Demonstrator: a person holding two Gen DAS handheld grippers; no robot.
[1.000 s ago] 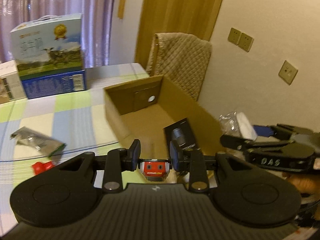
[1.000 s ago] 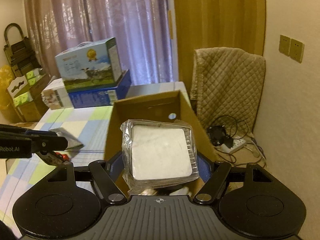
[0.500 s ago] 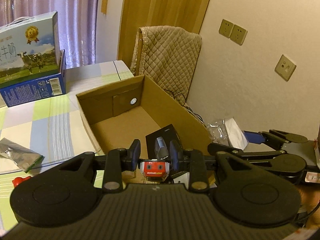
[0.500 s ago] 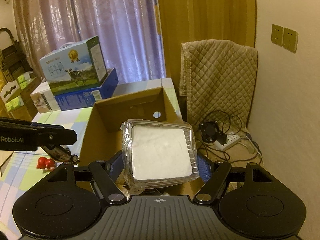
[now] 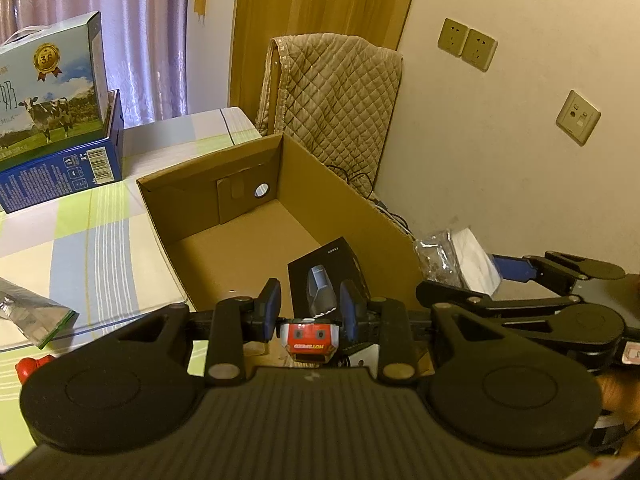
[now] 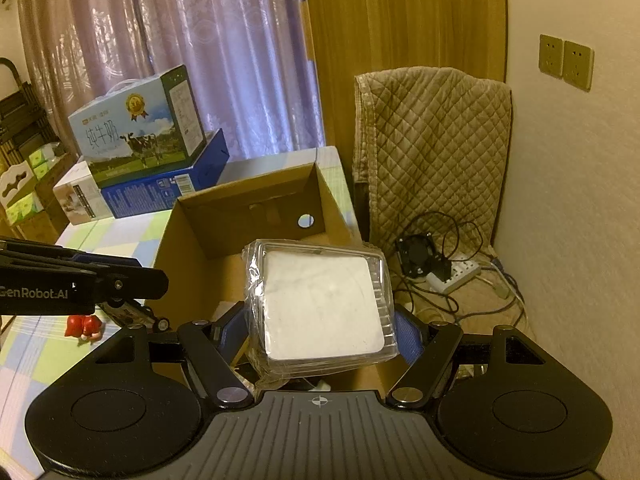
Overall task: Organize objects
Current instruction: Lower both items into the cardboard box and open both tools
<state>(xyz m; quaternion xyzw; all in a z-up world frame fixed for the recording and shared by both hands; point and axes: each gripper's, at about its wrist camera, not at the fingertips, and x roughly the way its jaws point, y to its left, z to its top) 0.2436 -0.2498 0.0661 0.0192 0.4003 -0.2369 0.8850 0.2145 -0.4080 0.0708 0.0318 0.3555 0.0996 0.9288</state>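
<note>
Low in the centre of the left wrist view, the left gripper holds a small red toy car with grey windows between its blue-padded fingers, the jaws drawn in against the toy's sides. Just above it in the frame stands an open brown cardboard box on a table covered with a striped green, blue and white cloth; a black product carton printed with a grey device leans inside the box toward its near right corner. At the left edge of the same view lie a silver foil pouch and, below it, a small red figure, both on the cloth outside the box. Across the middle of the right wrist view, the right gripper is clamped on a clear plastic clamshell pack with a white square pad inside, which is held above the near part of the box, its flat face turned to the camera. In the upper left of that frame a light-blue milk carton with a cow picture sits on a dark blue carton at the table's far end. To the right of the box a quilted beige blanket hangs over a chair, with a white power strip and black cables on the floor below it.
</note>
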